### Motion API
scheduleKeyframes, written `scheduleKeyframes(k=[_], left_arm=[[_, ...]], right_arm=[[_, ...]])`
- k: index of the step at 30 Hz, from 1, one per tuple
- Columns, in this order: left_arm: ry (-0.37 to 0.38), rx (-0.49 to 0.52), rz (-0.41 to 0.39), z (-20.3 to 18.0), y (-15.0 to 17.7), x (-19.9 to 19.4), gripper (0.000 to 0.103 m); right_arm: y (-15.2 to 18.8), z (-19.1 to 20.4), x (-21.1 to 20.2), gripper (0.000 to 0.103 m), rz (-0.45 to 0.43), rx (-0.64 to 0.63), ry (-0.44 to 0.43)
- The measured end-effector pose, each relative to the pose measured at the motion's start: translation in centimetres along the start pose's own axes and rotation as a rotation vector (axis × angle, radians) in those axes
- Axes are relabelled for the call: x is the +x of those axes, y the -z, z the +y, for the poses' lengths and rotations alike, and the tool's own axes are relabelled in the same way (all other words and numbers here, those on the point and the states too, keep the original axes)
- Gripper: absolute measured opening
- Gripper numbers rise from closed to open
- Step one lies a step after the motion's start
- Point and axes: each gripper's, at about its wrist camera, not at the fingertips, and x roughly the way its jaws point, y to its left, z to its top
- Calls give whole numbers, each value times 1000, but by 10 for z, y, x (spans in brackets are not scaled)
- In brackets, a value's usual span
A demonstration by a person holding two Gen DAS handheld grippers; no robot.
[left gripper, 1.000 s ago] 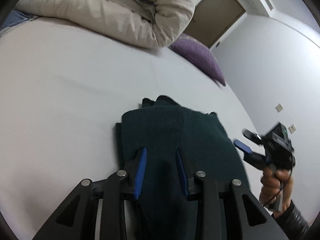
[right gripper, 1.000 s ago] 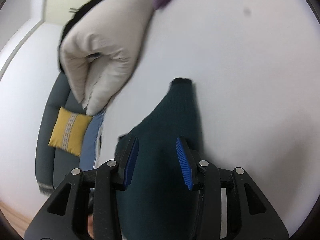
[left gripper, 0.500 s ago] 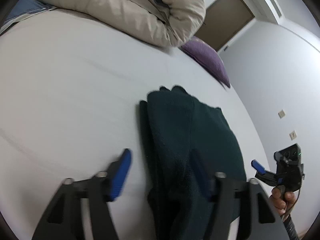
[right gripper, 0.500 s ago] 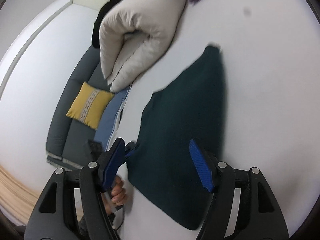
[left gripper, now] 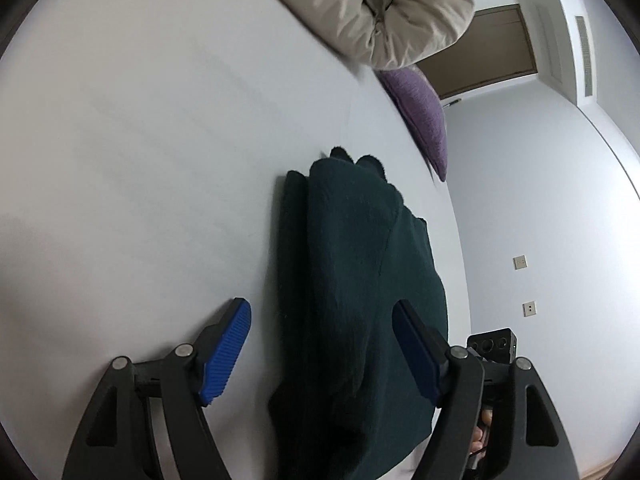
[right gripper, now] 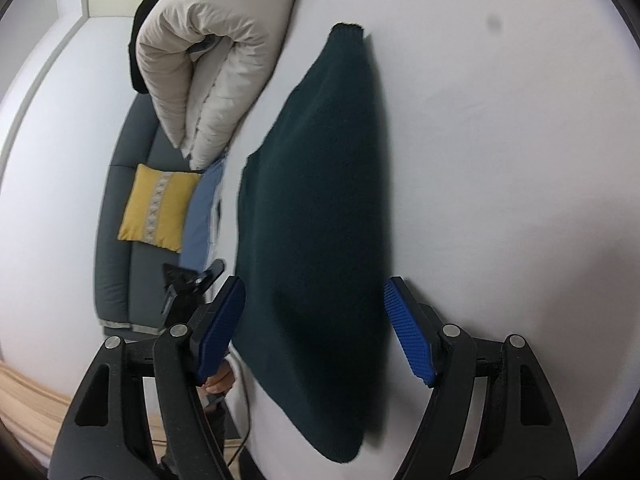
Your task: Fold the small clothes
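A: Left wrist view had the left tongs (left gripper: 322, 350) spread wide, their jaws having just been opening, with the near end of the dark green sweater (left gripper: 360, 280) between them but neither pad pressing it. Where did the sweater lie?

B: Flat on the white bed (left gripper: 140, 160), folded into a long strip running from near to far, with a narrower layer showing along its left edge. The right tongs (right gripper: 314, 328) were just as wide, also fresh from opening, straddling the sweater (right gripper: 316, 208) without gripping it.

A: So both had let go. How should that step be done well?

B: My guess: lift clear without snagging the knit, check that the layers line up, then take the two near corners evenly and carry them to the far end so the fold stays square.

A: Any containers?

B: None that I could see. Only a rolled duvet (left gripper: 400, 8) and purple pillow (left gripper: 424, 116) at the far side, well apart from the sweater.
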Motion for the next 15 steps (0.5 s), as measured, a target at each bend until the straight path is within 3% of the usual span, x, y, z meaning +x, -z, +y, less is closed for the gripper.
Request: scheduleKeyframes(k=[11,15], left_arm=[[55,-16,84,-16,-7,31,73],[10,-32,102,-12,-5,36,38]], right_arm=[[-5,5,19,72,24,-7,43],[-5,18,34,64,34,-43,136]])
